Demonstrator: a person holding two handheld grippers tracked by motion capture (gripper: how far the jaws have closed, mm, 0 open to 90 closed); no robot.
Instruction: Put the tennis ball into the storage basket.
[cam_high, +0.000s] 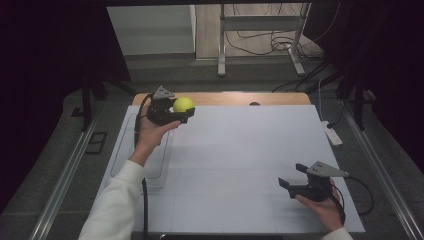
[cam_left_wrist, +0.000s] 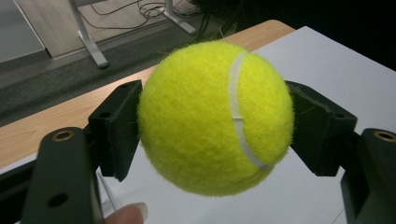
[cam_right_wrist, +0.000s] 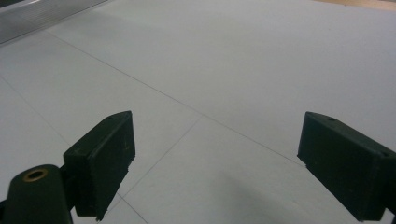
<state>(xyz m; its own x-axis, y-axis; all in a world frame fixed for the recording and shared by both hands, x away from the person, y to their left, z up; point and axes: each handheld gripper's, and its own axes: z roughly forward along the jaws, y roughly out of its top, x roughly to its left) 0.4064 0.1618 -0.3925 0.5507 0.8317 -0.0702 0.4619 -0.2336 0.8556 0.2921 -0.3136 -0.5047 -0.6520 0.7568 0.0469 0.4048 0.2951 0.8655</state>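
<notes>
Tennis ball lifted clear of the white surface, clamped in the left gripper — right gripper idle, jaws wide; placing remains.

A: Ball finish?
B: Fuzzy felt, yellow-green, w/ a smooth whitish rubbery seam. Fibres stick out at the edge.
A: Left tongs?
B: Matt black plastic, looks printed, slightly grainy; brass-looking inserts in the holes. Right tongs same: matt dark plastic, scuffed edges, brass insert.
A: Bench?
B: Wood-look edge, light, smooth. On top a white sheet, matt, paper- or board-like, thin pencil-like lines.
A: Sleeve?
B: White cloth, soft, matt.
A: Frame behind?
B: Metal, pale, semi-gloss.
</notes>
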